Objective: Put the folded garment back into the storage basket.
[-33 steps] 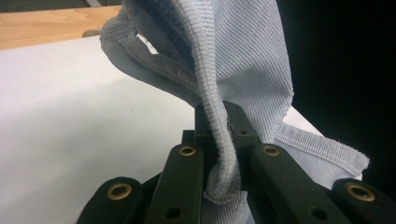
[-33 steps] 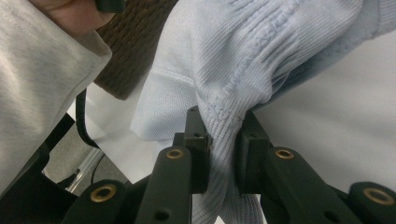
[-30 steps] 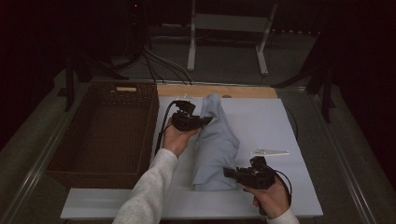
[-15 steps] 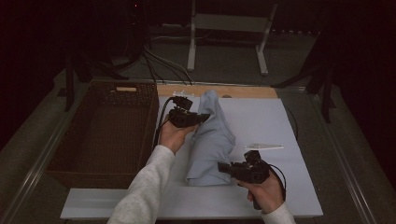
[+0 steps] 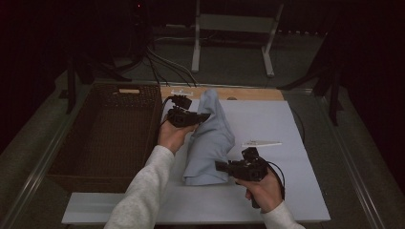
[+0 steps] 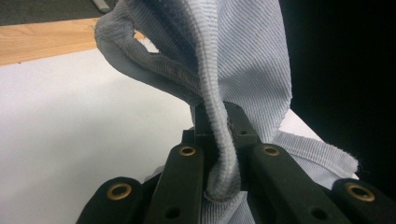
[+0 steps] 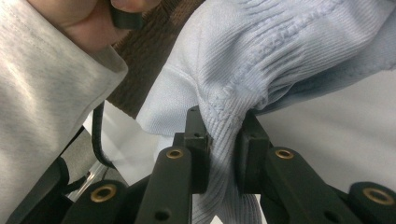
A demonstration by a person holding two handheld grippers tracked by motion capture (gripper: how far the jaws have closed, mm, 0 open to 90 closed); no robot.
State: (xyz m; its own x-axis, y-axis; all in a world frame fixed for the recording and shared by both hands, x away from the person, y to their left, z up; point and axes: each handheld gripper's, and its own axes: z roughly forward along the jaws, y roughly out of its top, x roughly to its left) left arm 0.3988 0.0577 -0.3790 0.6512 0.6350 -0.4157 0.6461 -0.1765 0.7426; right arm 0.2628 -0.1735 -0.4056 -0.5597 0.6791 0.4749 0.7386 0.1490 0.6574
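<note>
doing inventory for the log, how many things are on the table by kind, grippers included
cloth: 1
basket: 1
white board: 1
small white strip: 1
grippers: 2, left gripper and right gripper, both with jaws shut on the cloth
total: 6

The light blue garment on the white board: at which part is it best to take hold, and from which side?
Probably at its thick ribbed edges: the left gripper from the basket side, the right gripper near the low end. The light blue garment is bunched, and both already pinch such folds.
</note>
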